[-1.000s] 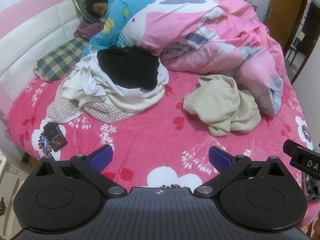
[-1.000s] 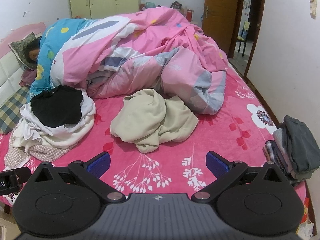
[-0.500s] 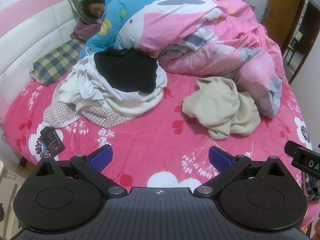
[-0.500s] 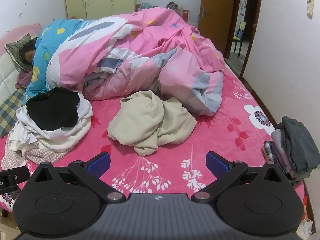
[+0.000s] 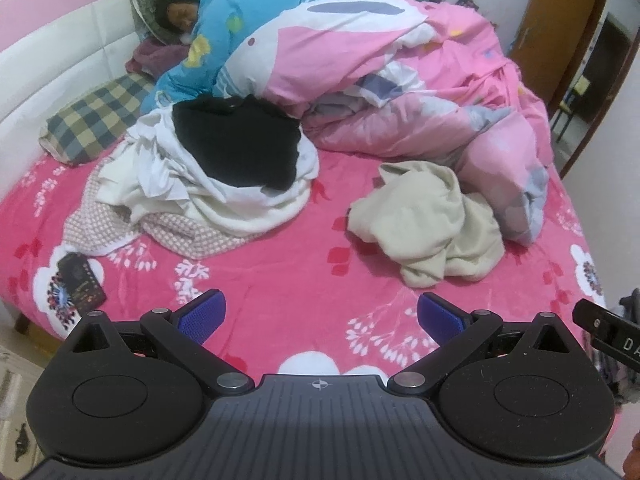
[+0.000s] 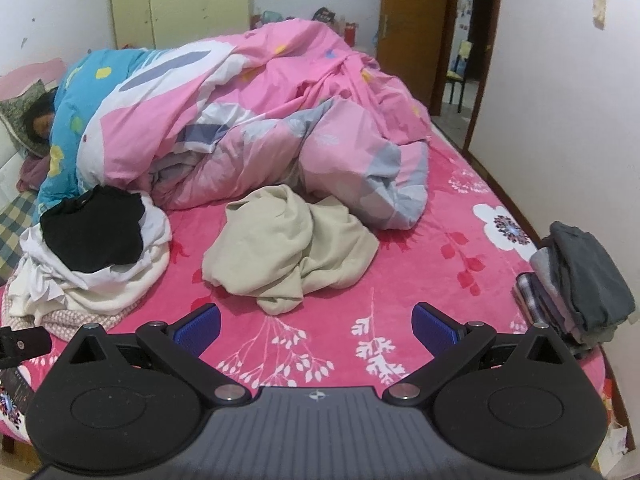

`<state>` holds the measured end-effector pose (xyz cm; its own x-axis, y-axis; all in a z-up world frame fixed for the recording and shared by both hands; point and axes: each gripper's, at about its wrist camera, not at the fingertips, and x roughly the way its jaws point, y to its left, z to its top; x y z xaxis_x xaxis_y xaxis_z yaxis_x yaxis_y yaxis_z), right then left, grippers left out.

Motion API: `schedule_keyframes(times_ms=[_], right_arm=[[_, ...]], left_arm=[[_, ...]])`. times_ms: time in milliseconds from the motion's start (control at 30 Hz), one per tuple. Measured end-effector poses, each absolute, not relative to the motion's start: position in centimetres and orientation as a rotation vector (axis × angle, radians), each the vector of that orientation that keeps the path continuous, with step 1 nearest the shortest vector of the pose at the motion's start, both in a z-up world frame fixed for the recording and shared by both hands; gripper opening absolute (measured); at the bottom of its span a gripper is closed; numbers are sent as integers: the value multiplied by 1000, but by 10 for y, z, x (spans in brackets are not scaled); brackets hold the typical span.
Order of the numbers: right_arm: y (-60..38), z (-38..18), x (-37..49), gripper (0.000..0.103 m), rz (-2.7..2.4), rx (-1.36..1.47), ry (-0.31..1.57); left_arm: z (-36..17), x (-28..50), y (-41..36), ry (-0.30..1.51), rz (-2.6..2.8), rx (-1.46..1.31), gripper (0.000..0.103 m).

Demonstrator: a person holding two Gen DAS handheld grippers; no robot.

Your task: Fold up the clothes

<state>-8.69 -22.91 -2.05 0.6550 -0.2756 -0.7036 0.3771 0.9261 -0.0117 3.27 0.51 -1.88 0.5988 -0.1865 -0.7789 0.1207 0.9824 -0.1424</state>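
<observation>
A crumpled beige garment [image 5: 428, 224] [image 6: 288, 248] lies in the middle of the pink floral bed [image 5: 280, 272] [image 6: 400, 280]. To its left is a heap of white clothes [image 5: 208, 196] [image 6: 92, 280] with a black garment [image 5: 236, 148] [image 6: 94, 228] on top and a checked pinkish cloth [image 5: 188, 236] under it. My left gripper [image 5: 320, 314] and right gripper [image 6: 316, 322] both hover open over the bed's near edge, short of the beige garment, holding nothing.
A person [image 5: 180, 12] lies under a big pink and blue quilt [image 5: 360, 72] [image 6: 260, 120] at the back. A stack of folded grey clothes [image 6: 580, 284] sits at the right edge. A dark phone-like object [image 5: 80, 284] lies front left; a checked pillow [image 5: 96, 116] is beside the headboard.
Both grippers have drifted slightly forward and to the right over the bed, so the clothes sit a little lower and nearer in view. Jaws stay open.
</observation>
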Motion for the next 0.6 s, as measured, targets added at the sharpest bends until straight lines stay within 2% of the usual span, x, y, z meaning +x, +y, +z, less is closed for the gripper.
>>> schedule_keyframes(times_ms=[367,600], right_arm=[[-253,-12,-126,103,-442,85,707],[-295,-19,-93,103,-402,160,699]], left_arm=[[-31,44,7,879,-281,-165,103],[-31,55,-5,850,-183,-193,103]])
